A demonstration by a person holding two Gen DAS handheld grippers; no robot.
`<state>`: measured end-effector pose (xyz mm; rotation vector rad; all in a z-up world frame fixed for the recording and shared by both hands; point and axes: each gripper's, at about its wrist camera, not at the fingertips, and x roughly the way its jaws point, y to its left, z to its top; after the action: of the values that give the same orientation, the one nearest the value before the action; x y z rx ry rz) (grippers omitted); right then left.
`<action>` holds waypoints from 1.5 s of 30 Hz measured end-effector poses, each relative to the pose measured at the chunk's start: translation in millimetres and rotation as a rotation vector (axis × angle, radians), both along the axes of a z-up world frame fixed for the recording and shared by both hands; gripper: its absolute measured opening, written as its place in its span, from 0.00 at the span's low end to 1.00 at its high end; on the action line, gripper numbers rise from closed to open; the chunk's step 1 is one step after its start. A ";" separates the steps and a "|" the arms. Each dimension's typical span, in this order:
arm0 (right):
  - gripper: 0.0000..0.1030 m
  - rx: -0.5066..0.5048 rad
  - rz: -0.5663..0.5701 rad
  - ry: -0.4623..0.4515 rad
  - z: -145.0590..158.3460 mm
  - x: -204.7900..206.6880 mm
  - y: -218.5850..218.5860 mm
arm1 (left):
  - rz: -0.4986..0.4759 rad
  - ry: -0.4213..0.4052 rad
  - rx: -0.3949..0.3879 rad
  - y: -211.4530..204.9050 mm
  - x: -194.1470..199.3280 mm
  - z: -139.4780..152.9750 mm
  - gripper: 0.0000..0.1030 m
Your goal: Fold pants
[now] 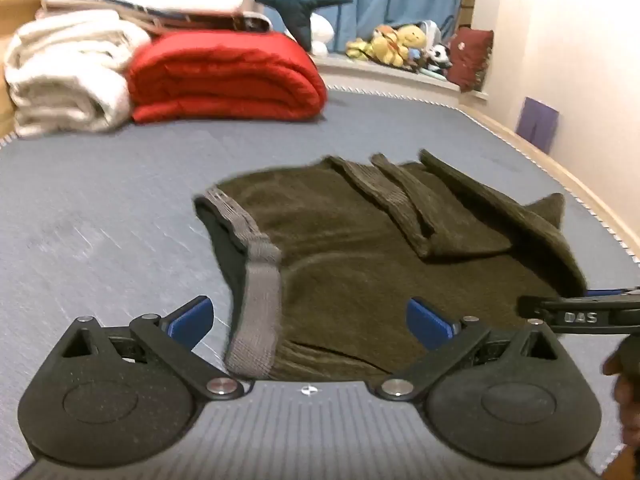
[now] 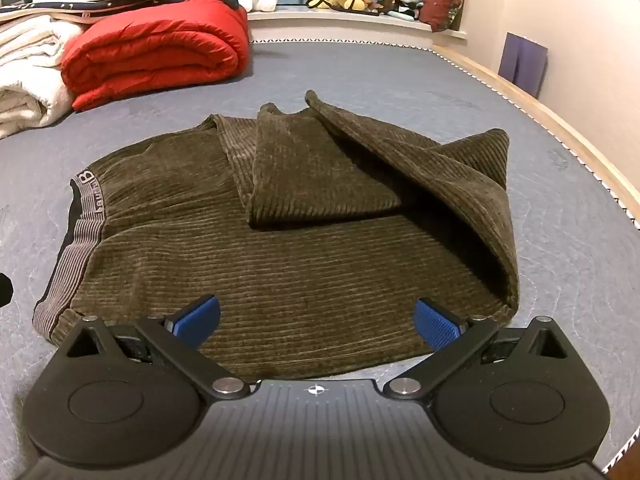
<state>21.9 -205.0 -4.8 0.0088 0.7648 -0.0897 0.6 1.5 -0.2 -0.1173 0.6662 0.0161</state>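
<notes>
Just ahead of the left hand-held gripper (image 1: 310,320) and the right hand-held gripper (image 2: 316,322), the brown corduroy pants (image 2: 288,248) lie on the grey bed (image 2: 380,72), with the legs already laid back over the seat in loose layers. Both grippers have their jaws wide apart and grip nothing. The grey waistband (image 1: 256,300) is between the left gripper's fingers, not touched. I think the risk is to pinch only the top layer: the heap beyond the right gripper would then slide open, and the fold would come out crooked.
</notes>
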 end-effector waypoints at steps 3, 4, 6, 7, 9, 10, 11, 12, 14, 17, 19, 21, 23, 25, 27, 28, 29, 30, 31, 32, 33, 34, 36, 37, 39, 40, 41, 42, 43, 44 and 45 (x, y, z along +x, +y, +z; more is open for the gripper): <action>0.99 -0.002 0.002 0.003 -0.7 -0.4 0.4 | -0.019 0.027 -0.023 2.5 1.9 0.5 1.00; 0.99 -0.003 0.003 0.003 -0.9 -0.5 0.7 | -0.025 0.035 -0.016 3.6 2.4 -0.3 1.00; 0.99 -0.005 0.004 0.004 -1.0 -0.7 1.1 | -0.023 0.038 0.001 -1.1 3.3 -5.3 1.00; 0.99 -0.005 0.005 0.004 -1.3 -0.7 1.3 | -0.026 0.037 0.005 -3.3 3.0 -6.1 1.00; 0.99 -0.006 0.005 0.006 -2.1 -0.9 1.8 | -0.036 0.038 -0.006 -0.2 2.6 -6.3 1.00; 0.99 -0.006 0.006 0.007 -2.3 -0.7 2.3 | -0.037 0.037 -0.011 0.7 2.1 -4.3 1.00; 0.99 -0.007 0.006 0.008 -2.5 -0.6 2.9 | -0.037 0.042 -0.009 -0.7 1.7 -3.2 1.00; 0.99 -0.009 0.007 0.008 -2.6 -0.6 3.2 | -0.037 0.046 -0.004 -1.9 1.5 -3.2 1.00; 0.99 -0.011 0.008 0.007 -2.6 -0.7 3.7 | -0.039 0.052 -0.012 0.2 1.7 -2.8 1.00; 0.99 -0.018 0.009 0.006 -2.9 -0.6 4.5 | -0.038 0.055 -0.020 -1.4 0.3 -0.3 1.00; 0.99 -0.020 0.007 0.006 -3.4 -0.6 4.6 | -0.040 0.056 -0.015 -1.2 0.5 -0.7 1.00; 0.99 -0.020 0.006 0.007 -3.7 -0.9 4.9 | -0.043 0.050 -0.006 -1.6 0.6 -1.1 1.00; 0.99 -0.021 0.007 0.008 -3.9 -0.9 4.8 | -0.044 0.047 0.000 -1.7 0.4 -0.8 1.00; 0.99 -0.022 0.008 0.009 -4.4 -1.0 4.9 | -0.046 0.057 -0.013 -1.7 0.2 0.0 1.00; 0.99 -0.022 0.008 0.010 -4.6 -1.1 5.1 | -0.046 0.064 -0.008 -1.3 0.9 0.9 1.00; 0.99 -0.022 0.008 0.010 -4.6 -1.2 5.2 | -0.046 0.066 -0.008 -1.2 0.9 0.9 1.00; 0.99 -0.022 0.007 0.010 -4.6 -1.2 5.2 | -0.047 0.070 -0.010 -1.1 1.0 0.8 1.00; 0.99 -0.022 0.007 0.009 -4.6 -1.3 5.3 | -0.047 0.071 -0.009 -1.2 1.0 0.7 1.00; 0.99 -0.021 0.006 0.008 -4.9 -1.5 5.3 | -0.048 0.070 -0.009 -1.1 0.8 1.3 1.00; 0.99 -0.020 0.007 0.006 -5.1 -2.0 5.5 | -0.045 0.051 0.002 -1.6 0.6 0.9 1.00; 0.99 -0.019 0.012 0.001 -5.4 -2.7 6.3 | -0.043 0.039 0.002 -0.9 0.5 1.5 0.98; 0.97 -0.020 0.019 -0.007 -5.7 -3.6 7.8 | -0.040 0.037 -0.001 0.9 1.3 3.4 0.88; 0.86 -0.017 0.045 -0.026 -6.4 -5.0 11.9 | -0.036 0.031 -0.006 10.1 6.2 9.2 0.57; 0.74 -0.009 0.058 -0.030 -6.3 -4.9 13.5 | -0.039 0.043 -0.035 18.2 10.8 12.1 0.40; 0.54 0.023 0.097 -0.040 -4.5 -5.3 19.4 | -0.041 0.118 -0.104 41.1 28.0 19.0 0.15; 0.47 0.037 0.119 -0.049 -2.9 -5.6 24.0 | -0.031 0.140 -0.127 53.1 36.5 23.2 0.14; 0.47 0.042 0.139 -0.058 -0.9 -5.7 28.5 | -0.029 0.152 -0.136 65.2 46.5 28.0 0.14; 0.47 0.044 0.172 -0.075 1.5 -6.5 35.3 | -0.042 0.159 -0.143 74.4 54.7 30.4 0.15; 0.47 0.043 0.202 -0.089 3.8 -7.2 41.3 | -0.053 0.153 -0.158 85.9 63.4 30.9 0.15; 0.47 0.036 0.240 -0.102 4.9 -8.6 49.0 | -0.046 0.157 -0.216 100.6 70.2 24.7 0.16; 0.47 0.026 0.280 -0.109 4.9 -9.9 56.7 | -0.025 0.152 -0.251 113.5 74.9 16.5 0.17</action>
<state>12.0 -148.3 0.1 -0.0682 0.6517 0.1860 75.6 115.0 16.3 -0.3522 0.8201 -0.0841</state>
